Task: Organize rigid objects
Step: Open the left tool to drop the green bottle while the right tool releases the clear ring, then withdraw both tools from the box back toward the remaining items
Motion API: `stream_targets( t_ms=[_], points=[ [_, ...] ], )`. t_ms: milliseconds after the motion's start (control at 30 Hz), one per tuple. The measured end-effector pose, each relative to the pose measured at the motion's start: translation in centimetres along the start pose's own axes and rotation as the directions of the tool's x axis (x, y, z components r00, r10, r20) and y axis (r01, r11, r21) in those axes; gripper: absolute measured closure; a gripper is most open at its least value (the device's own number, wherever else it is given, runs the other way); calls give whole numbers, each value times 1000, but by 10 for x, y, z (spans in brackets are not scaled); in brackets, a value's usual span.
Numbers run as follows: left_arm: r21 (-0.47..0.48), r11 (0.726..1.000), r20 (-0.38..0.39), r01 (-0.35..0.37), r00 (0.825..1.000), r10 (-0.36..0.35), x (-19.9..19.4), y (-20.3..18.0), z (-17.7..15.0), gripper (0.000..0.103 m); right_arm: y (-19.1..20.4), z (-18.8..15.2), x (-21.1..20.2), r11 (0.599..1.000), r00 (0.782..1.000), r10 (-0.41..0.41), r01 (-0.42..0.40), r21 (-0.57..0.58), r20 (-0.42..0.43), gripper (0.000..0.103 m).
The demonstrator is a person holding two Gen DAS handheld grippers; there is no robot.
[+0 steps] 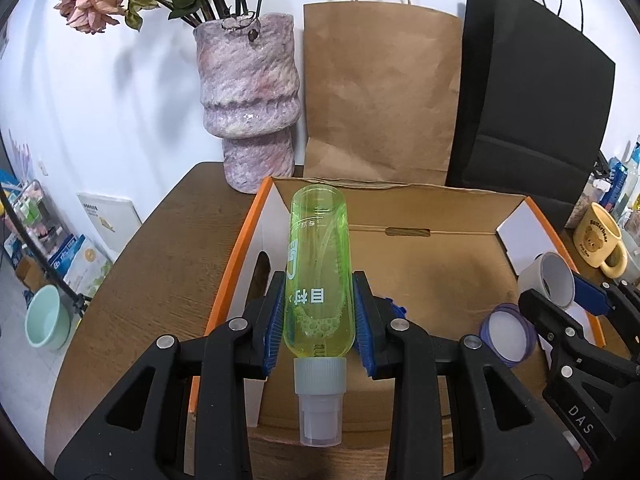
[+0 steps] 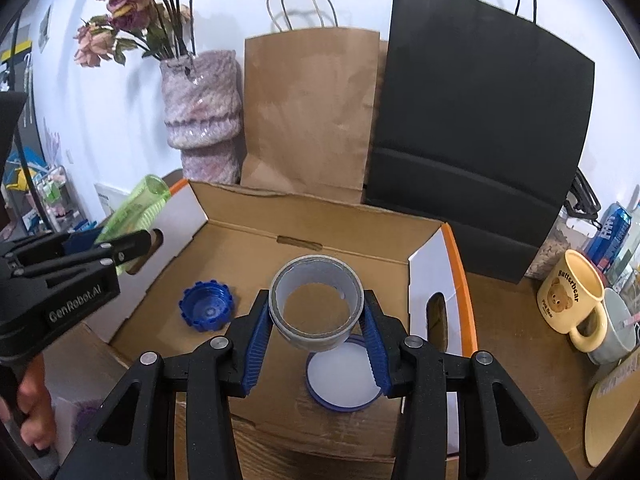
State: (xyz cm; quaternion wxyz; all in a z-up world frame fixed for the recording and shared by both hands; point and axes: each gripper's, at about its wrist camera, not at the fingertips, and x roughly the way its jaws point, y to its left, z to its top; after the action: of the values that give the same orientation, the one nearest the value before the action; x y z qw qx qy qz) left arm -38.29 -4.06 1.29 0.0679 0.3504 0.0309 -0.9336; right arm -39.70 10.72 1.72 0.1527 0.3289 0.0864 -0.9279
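My left gripper (image 1: pixel 319 312) is shut on a green transparent bottle (image 1: pixel 318 264) with a grey cap, held over the left side of an open cardboard box (image 1: pixel 440 264). The bottle also shows in the right wrist view (image 2: pixel 136 208). My right gripper (image 2: pixel 317 320) is shut on a grey tape roll (image 2: pixel 316 304), held above the box floor (image 2: pixel 248 264); the roll also shows in the left wrist view (image 1: pixel 554 280). Inside the box lie a blue cap (image 2: pixel 207 310) and a round lid with a purple-blue rim (image 2: pixel 344 380), which also shows in the left wrist view (image 1: pixel 506 334).
A pink vase with dried flowers (image 1: pixel 250 96), a brown paper bag (image 1: pixel 380 92) and a black paper bag (image 1: pixel 532 92) stand behind the box. A yellow bear mug (image 2: pixel 572 296) and a grey bowl (image 2: pixel 618 328) sit to the right on the wooden table (image 1: pixel 160 248).
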Motion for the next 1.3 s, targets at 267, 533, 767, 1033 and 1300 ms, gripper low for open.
stream_targets(
  t_ms=[267, 533, 767, 1033, 1300],
  points=[
    [5, 1000, -9, -8, 1000, 8, 7, 1, 0, 75, -1, -2, 6, 1000, 1000, 4, -4, -4, -11, 55],
    [2, 999, 72, -45, 996, 45, -8, 3, 2, 14, -7, -4, 10, 1000, 999, -16, 17, 12, -42, 7],
    [-29, 999, 99, -32, 994, 35, -15, 11, 5, 0, -9, -3, 7, 999, 999, -26, 26, 21, -29, 6],
    [-31, 999, 98, -26, 995, 29, -17, 9, 3, 0, -7, -3, 2, 1000, 1000, -16, 16, 24, -16, 6],
    [-37, 999, 96, -15, 995, 18, -21, 11, 1, 0, -9, -5, -2, 999, 1000, -10, 11, 38, -9, 6]
  ],
)
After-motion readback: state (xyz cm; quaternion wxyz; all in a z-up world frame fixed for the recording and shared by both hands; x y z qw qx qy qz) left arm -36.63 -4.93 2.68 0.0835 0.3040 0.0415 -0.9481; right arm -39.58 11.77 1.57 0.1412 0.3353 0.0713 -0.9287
